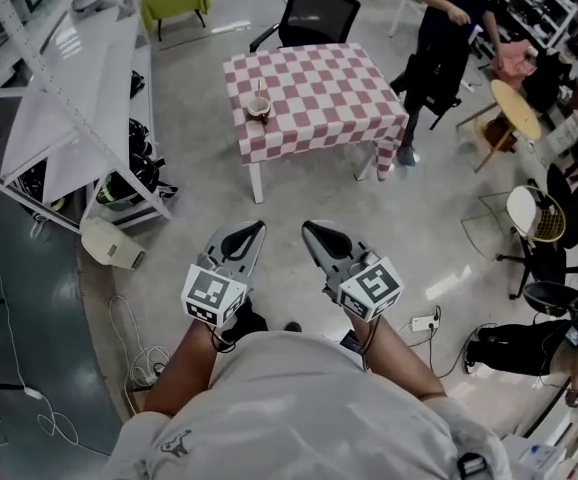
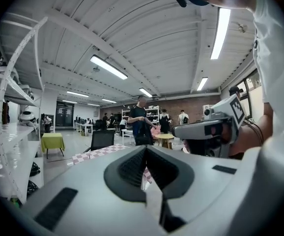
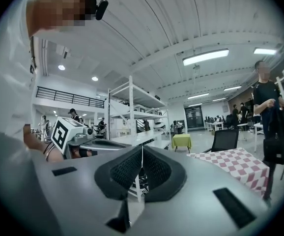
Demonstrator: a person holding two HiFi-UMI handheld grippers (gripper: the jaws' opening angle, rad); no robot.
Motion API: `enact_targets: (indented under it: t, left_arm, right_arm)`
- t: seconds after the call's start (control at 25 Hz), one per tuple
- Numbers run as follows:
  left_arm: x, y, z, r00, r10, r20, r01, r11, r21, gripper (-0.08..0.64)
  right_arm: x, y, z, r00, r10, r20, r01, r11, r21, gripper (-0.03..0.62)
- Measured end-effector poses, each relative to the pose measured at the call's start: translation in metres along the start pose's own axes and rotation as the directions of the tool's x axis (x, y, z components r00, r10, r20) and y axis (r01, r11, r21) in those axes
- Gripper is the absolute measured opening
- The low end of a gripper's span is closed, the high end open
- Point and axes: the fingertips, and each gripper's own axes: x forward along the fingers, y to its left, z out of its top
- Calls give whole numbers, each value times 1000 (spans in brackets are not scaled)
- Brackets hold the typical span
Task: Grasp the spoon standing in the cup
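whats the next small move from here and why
Probably a step forward toward the checkered table. The cup with the spoon stands on it, far beyond reach. The left tongs and right tongs are both shut, empty and close to the body, so opening them can likely wait.

no legible text, no readable labels, brands or numbers

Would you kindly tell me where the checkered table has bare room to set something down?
The checkered table is bare right of the cup, across to the edge near the standing person, and back to the black chair. Only the front-left part is occupied, by the cup with its spoon.
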Motion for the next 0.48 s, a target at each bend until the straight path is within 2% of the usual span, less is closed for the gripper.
enact_targets:
  t: [0.28,0.48]
  left_arm:
    - [15,57,-2,1000,-14,4,14,1000,-7,14]
    - [27,98,-18,996,-72,-55,70,997,-25,14]
  right_arm:
    - [51,-26,-5,1000,-25,-11,25,999,20,32]
    - [98,-44,3,999,-52,4,52,998,46,32]
